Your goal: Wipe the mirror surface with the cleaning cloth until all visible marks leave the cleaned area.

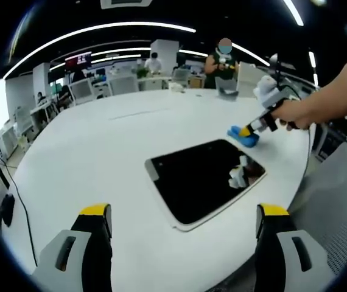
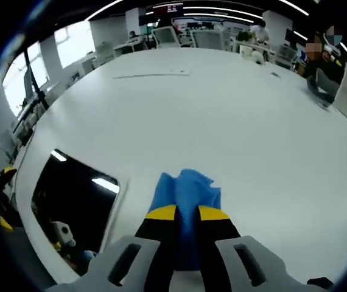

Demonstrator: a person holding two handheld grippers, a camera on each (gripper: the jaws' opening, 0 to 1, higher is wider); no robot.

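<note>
In the right gripper view the yellow-tipped black jaws of the right gripper [image 2: 187,214] stand pinched tight on the crumpled bright blue cleaning cloth [image 2: 185,188], which bunches up between them and spills forward past the tips, so a soft wad leads the tool and the hard tips stay back from the glass. The wad sits low over the round white desk [image 2: 234,109], seemingly touching it, just beside the long edge of the dark rectangular mirror with rounded corners and a thin pale rim [image 2: 70,201], which lies flat to the left of the jaws. The left gripper view confirms this: a hand [image 1: 301,112] brings the right gripper down at a slant, the cloth pressed to the desk just off the mirror's far edge, not yet on the glass. In that same view the left gripper [image 1: 182,219] hangs back at the near side, its jaws spread wide with nothing between them, probably kept clear so the whole mirror stays in sight and free for wiping. The glass reflects ceiling lights and the tool itself; any marks on it are too faint to make out. Wiping appears not yet begun, and the cloth needs to slide sideways onto the mirror next.
</note>
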